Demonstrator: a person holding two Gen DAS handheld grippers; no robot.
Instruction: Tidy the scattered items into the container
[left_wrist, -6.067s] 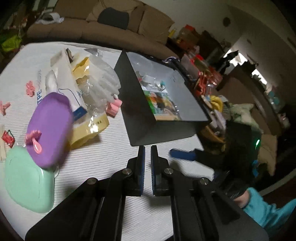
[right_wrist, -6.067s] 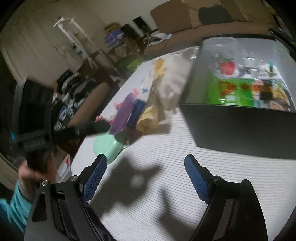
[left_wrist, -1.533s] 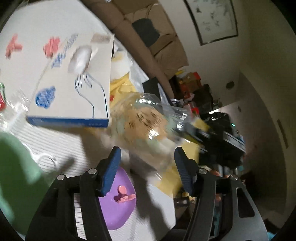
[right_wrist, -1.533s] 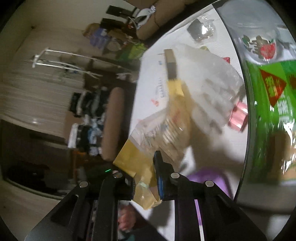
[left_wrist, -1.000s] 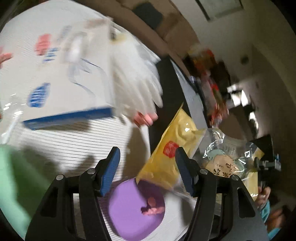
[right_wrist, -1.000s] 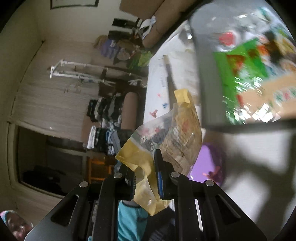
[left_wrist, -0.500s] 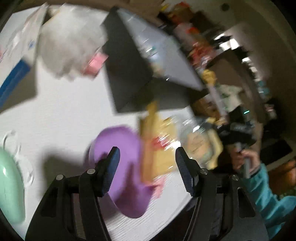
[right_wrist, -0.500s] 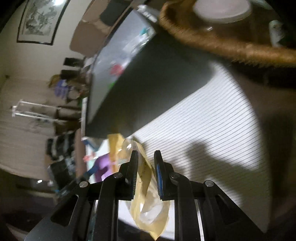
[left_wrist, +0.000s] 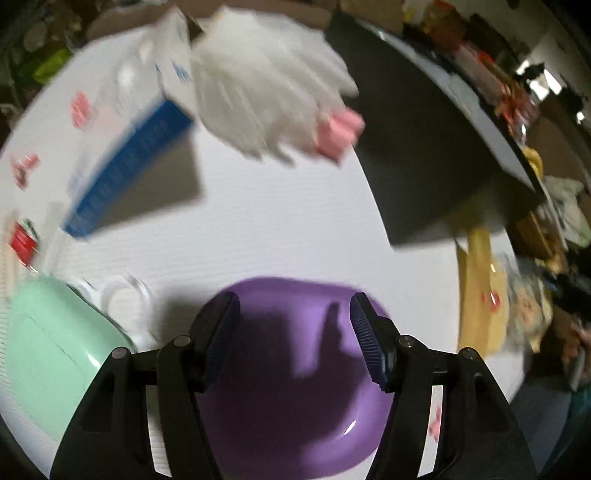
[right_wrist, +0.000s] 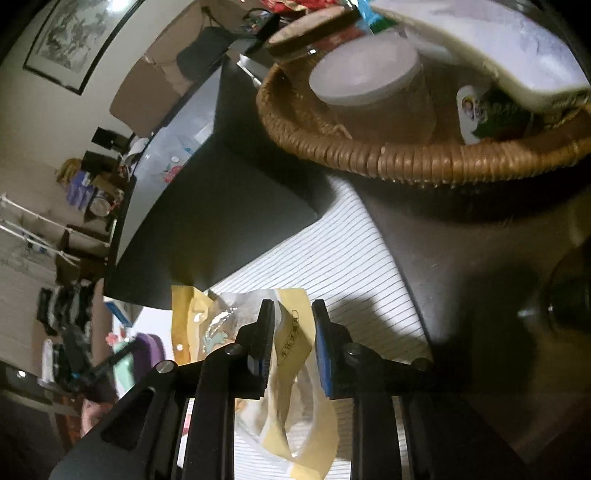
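Two sets of fingers: left gripper (left_wrist: 293, 334) open, empty; right gripper (right_wrist: 291, 332) opening around half-hidden yellow packet (right_wrist: 291, 341)

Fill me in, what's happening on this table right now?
A person is tidying table clutter toward the dark container. The right gripper has a yellow snack bag between its jaws, which are opening, beside the container, not in it. The left gripper, open and empty, hovers over a purple lid.
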